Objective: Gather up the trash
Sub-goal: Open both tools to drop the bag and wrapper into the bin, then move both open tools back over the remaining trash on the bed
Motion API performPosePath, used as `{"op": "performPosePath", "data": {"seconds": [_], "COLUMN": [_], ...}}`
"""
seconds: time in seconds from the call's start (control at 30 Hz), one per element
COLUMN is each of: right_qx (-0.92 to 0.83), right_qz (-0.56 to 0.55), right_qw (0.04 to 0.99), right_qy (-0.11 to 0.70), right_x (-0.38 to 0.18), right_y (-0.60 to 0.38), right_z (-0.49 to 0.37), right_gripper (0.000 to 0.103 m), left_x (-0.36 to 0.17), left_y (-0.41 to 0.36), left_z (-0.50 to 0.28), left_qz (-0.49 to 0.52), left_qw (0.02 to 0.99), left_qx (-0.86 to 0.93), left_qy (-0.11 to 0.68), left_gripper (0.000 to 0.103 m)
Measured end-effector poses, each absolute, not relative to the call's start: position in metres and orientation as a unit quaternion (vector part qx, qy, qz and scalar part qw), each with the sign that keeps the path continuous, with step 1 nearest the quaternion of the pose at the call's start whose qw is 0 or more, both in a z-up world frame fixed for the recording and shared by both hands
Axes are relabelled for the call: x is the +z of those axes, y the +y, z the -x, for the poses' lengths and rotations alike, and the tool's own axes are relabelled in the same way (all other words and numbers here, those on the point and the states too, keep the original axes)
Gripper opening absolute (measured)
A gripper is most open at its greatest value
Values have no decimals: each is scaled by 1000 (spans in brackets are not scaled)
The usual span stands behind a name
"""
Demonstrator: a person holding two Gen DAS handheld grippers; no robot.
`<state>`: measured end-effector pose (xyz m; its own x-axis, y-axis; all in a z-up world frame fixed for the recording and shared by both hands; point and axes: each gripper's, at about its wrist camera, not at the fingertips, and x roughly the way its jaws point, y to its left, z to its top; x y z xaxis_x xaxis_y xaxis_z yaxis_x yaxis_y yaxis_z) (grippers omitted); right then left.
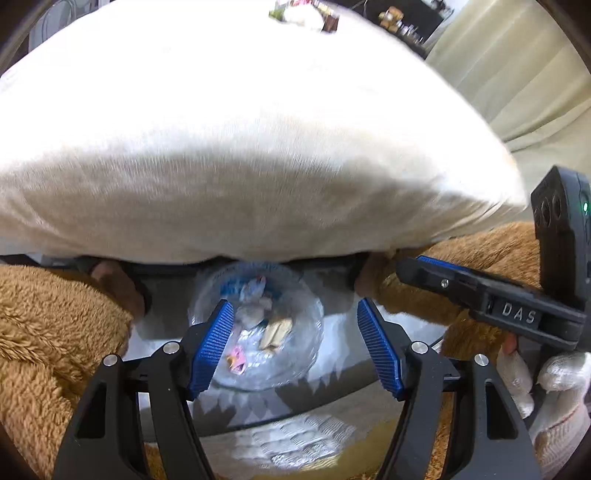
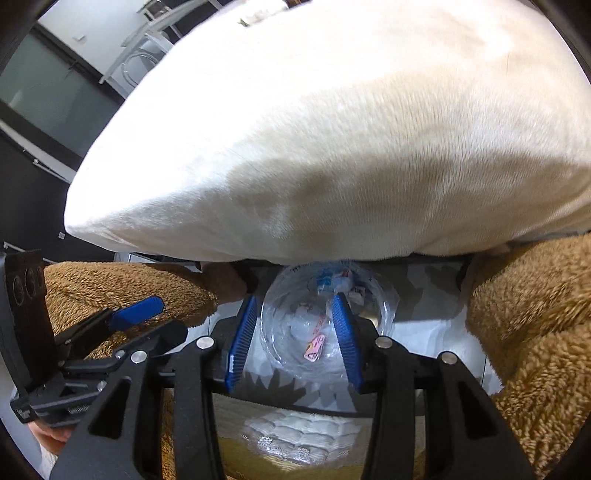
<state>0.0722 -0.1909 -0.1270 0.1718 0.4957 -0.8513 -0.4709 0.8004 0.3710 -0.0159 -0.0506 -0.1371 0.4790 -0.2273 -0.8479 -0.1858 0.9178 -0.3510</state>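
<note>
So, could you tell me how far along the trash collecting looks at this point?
Done: several wrappers, a pink one among them, lie in the clear plastic bowl on the floor. In hand: nothing; the left gripper and right gripper are both open and empty above it. Left: items on the far side of the white cushion may need collecting, though they're too blurred to identify.

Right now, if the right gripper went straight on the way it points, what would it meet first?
Most likely the clear bin holding wrappers, which sits straight between the right gripper's open pads. The white cushion hangs above that line. Depth is hard to judge.
</note>
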Motion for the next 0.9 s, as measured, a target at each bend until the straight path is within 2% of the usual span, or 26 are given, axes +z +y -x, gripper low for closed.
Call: {"op": "performPosePath", "data": {"seconds": [0.43,0.73,0.8,0.9], "right_qx": [351,357,360,359], "right_qz": [-1,5,-2,1], "right_qw": [843,849,847,852], "right_qy": [408,390,392,380], "right_x": [-55,-40,-36,-28], "right_y": [-211,-197,-193,-186], "right_z": [-79,-127,-140,-159], "right_gripper": [44,46,46,48], "left_x": [-82,-50,-43,-33], "left_y": [-38,-28,-25,-16], "left_z": [18,1,-5,-16], "left_qz": [172,143,139,136], "left_qw": [902,924,927,930], "left_qx": [-33,-49,-49,-48], "left_qy": [394,351,344,337], "left_gripper": [68,69,75,75]}}
